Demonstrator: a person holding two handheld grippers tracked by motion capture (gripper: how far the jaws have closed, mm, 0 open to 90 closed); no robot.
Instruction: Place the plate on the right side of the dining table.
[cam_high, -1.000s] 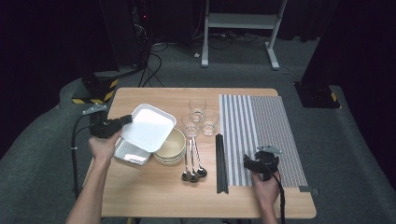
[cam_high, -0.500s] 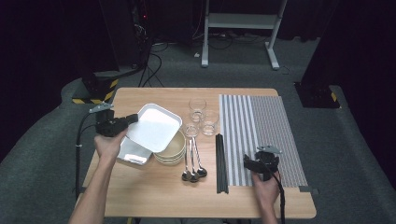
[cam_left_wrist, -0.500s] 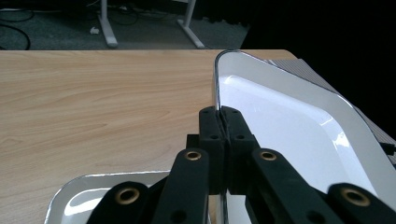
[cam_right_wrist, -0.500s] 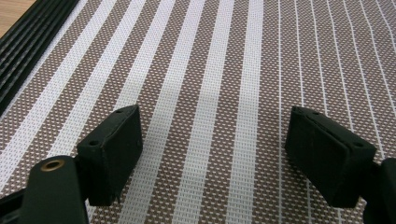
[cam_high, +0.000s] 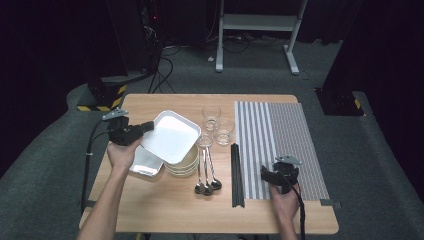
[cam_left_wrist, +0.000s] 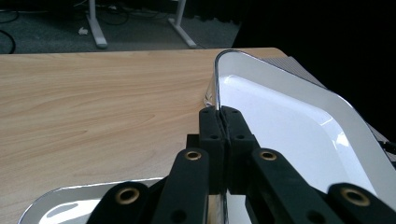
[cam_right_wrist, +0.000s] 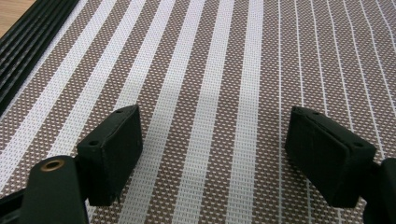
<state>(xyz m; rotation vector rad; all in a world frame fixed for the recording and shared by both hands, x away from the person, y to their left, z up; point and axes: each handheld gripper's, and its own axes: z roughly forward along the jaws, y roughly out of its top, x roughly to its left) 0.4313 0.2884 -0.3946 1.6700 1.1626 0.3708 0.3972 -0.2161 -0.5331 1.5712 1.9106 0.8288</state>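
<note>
My left gripper (cam_high: 148, 126) is shut on the rim of a white rectangular tray (cam_high: 171, 136), holding it tilted above the table. In the left gripper view the jaws (cam_left_wrist: 223, 114) pinch that tray's (cam_left_wrist: 285, 126) thin edge between their pads. A second, similar tray (cam_high: 146, 165) lies on the table underneath, and its corner (cam_left_wrist: 70, 203) shows below my jaws. My right gripper (cam_high: 280, 169) rests on the striped placemat (cam_high: 280, 130) near the front edge. It stands open with nothing between its fingers (cam_right_wrist: 212, 140), just mat (cam_right_wrist: 210, 65).
A stack of bowls (cam_high: 184, 166) sits partly under the lifted tray. Three glasses (cam_high: 212, 113) stand mid-table, three spoons (cam_high: 206, 175) lie in front of them, and black chopsticks (cam_high: 236, 175) lie along the mat's left edge (cam_right_wrist: 28, 42). Bare wood (cam_left_wrist: 93, 102) lies at the back left.
My left gripper has carried the white tray a little to the right, farther over the bowls. The right gripper has stayed where it was.
</note>
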